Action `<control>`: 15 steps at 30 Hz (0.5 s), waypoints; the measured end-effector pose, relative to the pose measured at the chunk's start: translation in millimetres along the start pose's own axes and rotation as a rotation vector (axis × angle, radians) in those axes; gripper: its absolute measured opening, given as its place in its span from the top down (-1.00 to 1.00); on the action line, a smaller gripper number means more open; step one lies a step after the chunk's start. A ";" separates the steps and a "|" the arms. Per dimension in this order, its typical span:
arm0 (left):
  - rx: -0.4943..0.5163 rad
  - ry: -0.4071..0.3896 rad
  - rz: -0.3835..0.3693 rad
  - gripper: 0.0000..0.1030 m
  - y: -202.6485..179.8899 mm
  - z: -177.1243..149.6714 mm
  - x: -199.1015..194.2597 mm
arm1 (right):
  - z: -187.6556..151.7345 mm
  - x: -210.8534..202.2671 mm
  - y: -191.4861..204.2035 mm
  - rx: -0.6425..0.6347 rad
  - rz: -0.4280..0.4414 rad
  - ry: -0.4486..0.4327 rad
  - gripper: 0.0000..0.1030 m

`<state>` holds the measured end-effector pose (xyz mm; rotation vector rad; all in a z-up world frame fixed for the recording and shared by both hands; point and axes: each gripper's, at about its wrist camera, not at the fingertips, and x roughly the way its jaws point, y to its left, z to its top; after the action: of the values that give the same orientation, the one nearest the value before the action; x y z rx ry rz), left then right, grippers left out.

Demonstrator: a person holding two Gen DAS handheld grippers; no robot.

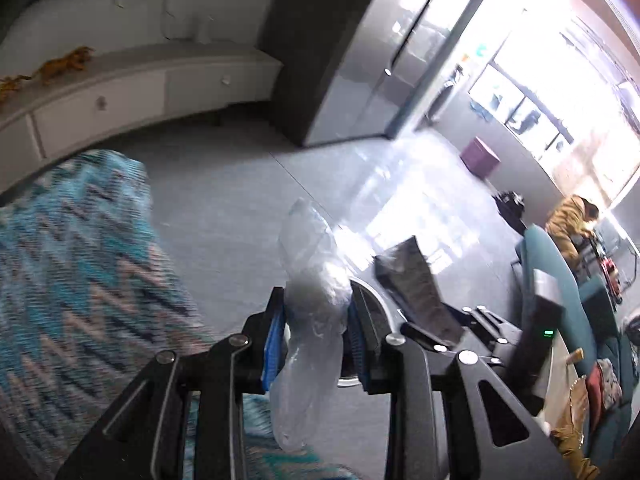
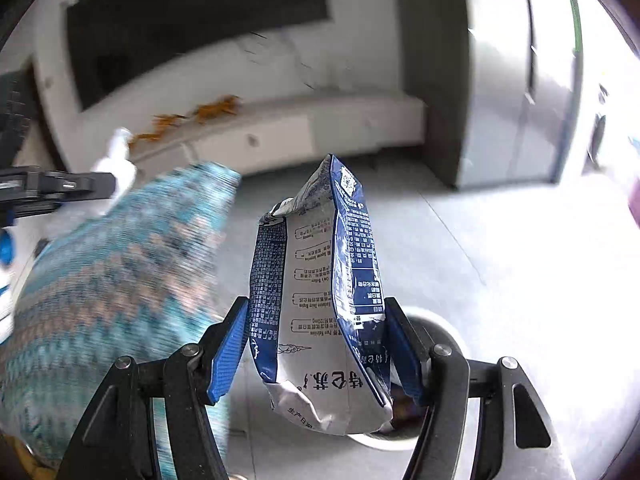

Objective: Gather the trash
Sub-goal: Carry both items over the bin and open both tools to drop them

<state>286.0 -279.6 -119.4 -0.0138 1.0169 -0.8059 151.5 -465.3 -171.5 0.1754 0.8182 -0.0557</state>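
My left gripper point(image 1: 316, 320) is shut on a crumpled clear plastic bottle point(image 1: 310, 292), held above the grey floor. My right gripper point(image 2: 316, 336) is shut on a flattened blue and white milk carton point(image 2: 320, 300), which stands upright between the blue pads. In the left wrist view the right gripper and its carton point(image 1: 416, 284) show just to the right of the bottle. Under both grippers lies a round white bin rim point(image 2: 436, 324), also glimpsed in the left wrist view point(image 1: 376, 292). In the right wrist view the left gripper with the bottle point(image 2: 116, 160) shows at far left.
A teal zigzag rug point(image 1: 80, 280) covers the floor at left. A low white cabinet point(image 1: 132, 92) with orange toy figures runs along the back wall. A grey cupboard point(image 1: 360, 60) stands behind. A teal sofa point(image 1: 560, 280) and a person in yellow point(image 1: 572, 220) are at right.
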 end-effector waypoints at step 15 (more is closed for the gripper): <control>0.010 0.172 -0.031 0.19 -64.8 -3.7 146.6 | -67.5 93.5 -106.4 0.222 -0.123 0.183 -0.24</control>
<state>284.4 -413.5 -207.6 0.0495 1.1772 -0.8513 154.3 -556.4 -299.3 0.3432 1.0049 -0.2493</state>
